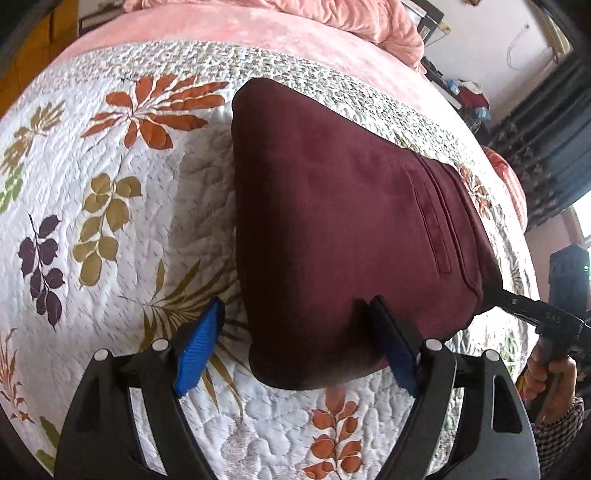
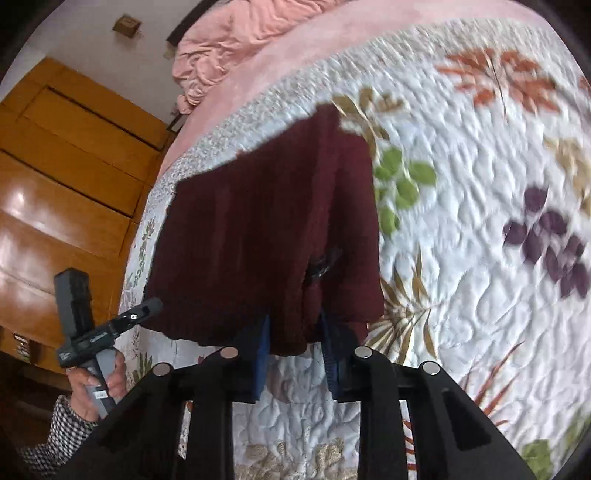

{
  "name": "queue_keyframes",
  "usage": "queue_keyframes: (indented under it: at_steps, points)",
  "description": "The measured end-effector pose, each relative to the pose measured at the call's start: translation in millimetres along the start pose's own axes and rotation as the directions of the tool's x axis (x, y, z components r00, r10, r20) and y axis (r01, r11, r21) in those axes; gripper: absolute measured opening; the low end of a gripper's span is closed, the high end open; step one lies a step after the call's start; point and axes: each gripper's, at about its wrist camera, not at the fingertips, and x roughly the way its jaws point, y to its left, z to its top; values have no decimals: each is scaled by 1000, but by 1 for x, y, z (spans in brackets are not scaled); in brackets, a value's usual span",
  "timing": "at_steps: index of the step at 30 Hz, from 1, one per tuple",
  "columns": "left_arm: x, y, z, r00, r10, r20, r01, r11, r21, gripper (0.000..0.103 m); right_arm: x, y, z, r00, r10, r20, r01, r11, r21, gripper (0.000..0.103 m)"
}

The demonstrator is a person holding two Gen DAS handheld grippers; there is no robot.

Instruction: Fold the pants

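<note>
Dark maroon pants (image 1: 351, 203) lie folded in a thick stack on the floral quilt (image 1: 110, 221). My left gripper (image 1: 295, 347) stands open over the stack's near corner. Its right blue pad (image 1: 391, 347) rests against the fabric's edge, while the left pad hangs over bare quilt. In the right wrist view the pants (image 2: 258, 229) reach down to my right gripper (image 2: 295, 350), which is shut on a bunched fold of their near edge. A black finger (image 1: 524, 308) of the right gripper disappears under the stack's right corner.
A crumpled pink blanket (image 1: 369, 22) lies at the bed's far end. A wooden wardrobe (image 2: 55, 184) stands beside the bed and dark curtains (image 1: 546, 147) hang on the other side. A hand in a checked sleeve (image 2: 92, 387) holds the left gripper's handle.
</note>
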Motion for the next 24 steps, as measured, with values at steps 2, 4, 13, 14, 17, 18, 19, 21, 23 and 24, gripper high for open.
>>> queue_keyframes:
  at_steps: [2,4,13,14,17,18,19,21,23,24]
  points:
    - [-1,1,0,1000,0,6,0,1000,-9,80,-2,-6,-1,999,38,2,-38,999,30,32]
    - [-2,2,0,1000,8,8,-8,1000,-16,80,-6,-5,0,999,33,1,-33,999,28,42]
    - [-15,-5,-6,996,68,63,-69,997,28,84,-41,48,9,992,-47,118,57,995,-85,46]
    - [-16,-4,-6,995,69,66,-71,997,29,84,-39,54,12,992,-42,115,54,993,-103,46]
    - [-19,-6,-9,993,84,79,-87,995,41,84,-18,79,14,994,-76,80,90,978,-190,46]
    - [-21,-6,-9,992,95,88,-100,994,47,85,-13,81,13,993,-92,74,105,974,-200,46]
    - [-21,-7,-8,990,103,92,-108,993,49,85,-6,81,14,992,-105,66,116,973,-201,46]
    - [-24,-9,-9,989,110,103,-117,992,56,85,0,74,11,993,-102,55,110,978,-176,46]
    - [-28,-10,-9,986,114,120,-122,990,64,85,0,67,9,992,-115,59,123,980,-154,46]
    - [-30,-10,-9,985,119,127,-128,990,67,86,-1,60,8,990,-129,60,136,980,-144,46]
